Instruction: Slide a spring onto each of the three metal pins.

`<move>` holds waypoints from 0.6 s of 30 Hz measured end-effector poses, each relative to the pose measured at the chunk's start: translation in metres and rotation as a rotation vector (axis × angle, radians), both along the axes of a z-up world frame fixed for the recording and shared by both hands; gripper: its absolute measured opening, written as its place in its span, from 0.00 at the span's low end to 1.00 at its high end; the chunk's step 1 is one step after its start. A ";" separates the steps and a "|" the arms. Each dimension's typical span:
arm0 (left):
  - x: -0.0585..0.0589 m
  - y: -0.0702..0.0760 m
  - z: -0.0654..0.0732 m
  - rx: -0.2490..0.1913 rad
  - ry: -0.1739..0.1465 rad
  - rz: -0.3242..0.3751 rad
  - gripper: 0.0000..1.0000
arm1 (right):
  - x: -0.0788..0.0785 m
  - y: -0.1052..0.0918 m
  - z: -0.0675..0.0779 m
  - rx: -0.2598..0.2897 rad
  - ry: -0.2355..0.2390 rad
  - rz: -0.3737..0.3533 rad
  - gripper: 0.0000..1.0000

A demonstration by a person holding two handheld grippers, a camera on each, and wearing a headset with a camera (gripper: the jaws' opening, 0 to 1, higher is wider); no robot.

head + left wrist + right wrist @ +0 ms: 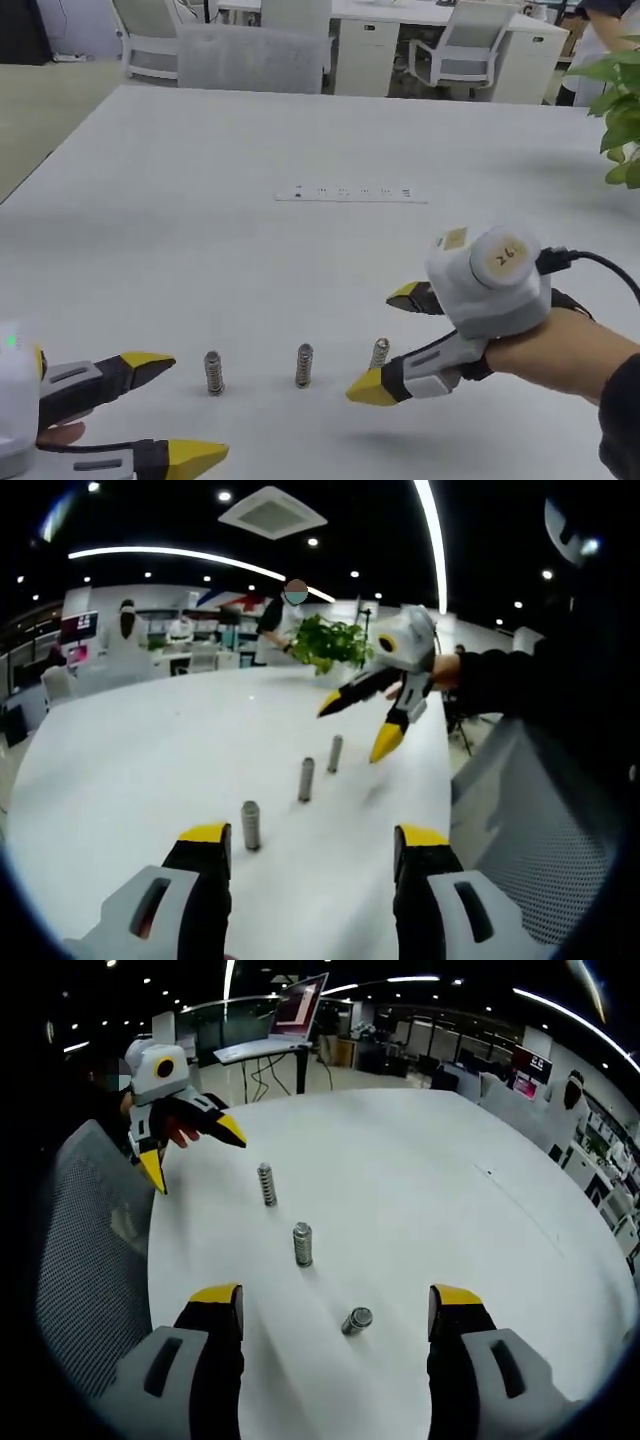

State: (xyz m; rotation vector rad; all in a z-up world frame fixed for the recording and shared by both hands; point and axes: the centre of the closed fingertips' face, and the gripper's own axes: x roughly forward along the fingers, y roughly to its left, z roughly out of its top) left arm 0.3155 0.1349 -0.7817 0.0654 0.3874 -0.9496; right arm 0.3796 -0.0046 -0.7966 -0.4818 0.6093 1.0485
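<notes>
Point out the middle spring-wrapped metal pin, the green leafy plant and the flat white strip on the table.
Middle spring-wrapped metal pin [304, 366]: head view, mid-height coils.
Green leafy plant [622, 128]: head view, a right-edge leaf.
Flat white strip [350, 194]: head view, its middle.

A socket strip [350, 194] lies on the worktop [200, 170] — nearer its far edge. A leafy plant [622, 115] overhangs the right edge.

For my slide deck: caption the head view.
Open yellow-tipped left gripper and right gripper flank three spring-covered metal pins on a white table.
</notes>
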 end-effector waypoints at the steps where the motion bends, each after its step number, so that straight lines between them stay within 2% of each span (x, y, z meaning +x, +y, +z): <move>1: 0.000 0.000 -0.001 -0.001 0.001 0.003 0.61 | 0.000 0.000 0.001 0.010 -0.004 -0.006 0.75; 5: 0.001 0.001 -0.001 -0.011 0.005 0.015 0.62 | -0.003 0.000 0.004 0.055 -0.017 -0.027 0.75; 12: 0.003 0.003 0.001 -0.020 0.004 0.040 0.63 | -0.011 -0.002 0.000 0.085 -0.018 -0.053 0.76; 18: 0.002 0.004 -0.001 -0.023 0.006 0.056 0.64 | -0.012 -0.004 -0.002 0.100 -0.032 -0.073 0.76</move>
